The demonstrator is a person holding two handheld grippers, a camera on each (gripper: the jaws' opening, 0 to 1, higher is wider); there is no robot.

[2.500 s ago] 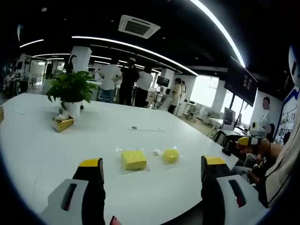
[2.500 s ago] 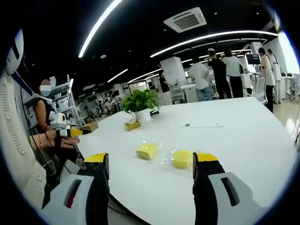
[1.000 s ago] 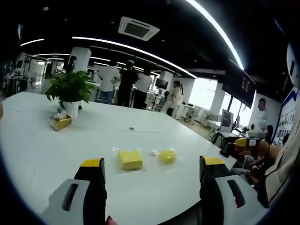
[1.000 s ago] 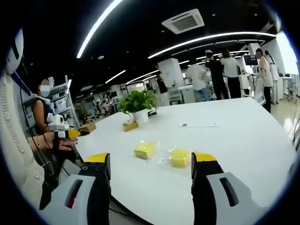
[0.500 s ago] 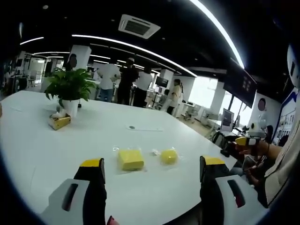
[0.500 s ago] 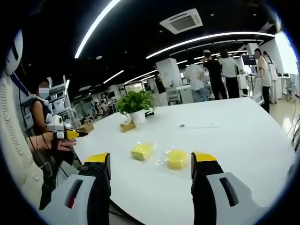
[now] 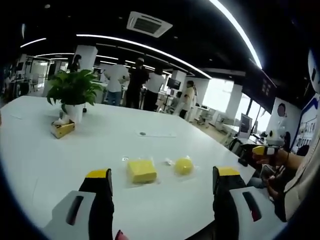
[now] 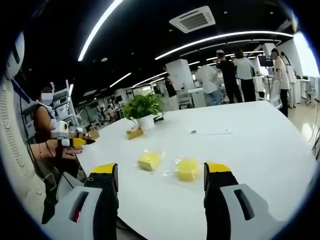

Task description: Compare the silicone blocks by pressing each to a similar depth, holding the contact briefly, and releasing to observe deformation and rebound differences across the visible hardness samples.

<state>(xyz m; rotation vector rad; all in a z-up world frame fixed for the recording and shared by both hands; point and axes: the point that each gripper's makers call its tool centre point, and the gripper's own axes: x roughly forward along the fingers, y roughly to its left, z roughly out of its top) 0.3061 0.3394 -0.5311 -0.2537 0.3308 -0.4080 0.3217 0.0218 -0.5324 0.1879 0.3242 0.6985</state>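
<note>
Two yellow silicone samples in clear wrappers lie on the white table (image 7: 60,160). A square block (image 7: 141,170) sits left of a rounder block (image 7: 183,165) in the left gripper view. Seen from the right gripper view, the square block (image 8: 149,161) lies left of the rounder block (image 8: 187,169). My left gripper (image 7: 162,184) is open above the table's near edge, short of both blocks. Wide open too, my right gripper (image 8: 160,175) hovers close in front of the blocks, touching neither.
A potted plant (image 7: 74,95) and a small yellow box (image 7: 62,129) stand at the table's far left. A seated person (image 8: 52,145) holding another gripper sits beside the table. Several people (image 7: 135,87) stand in the background. A sheet of paper (image 7: 155,134) lies mid-table.
Both views have drifted slightly; the blocks sit a little nearer in the left gripper view. The blocks have not moved and both grippers stay open.
</note>
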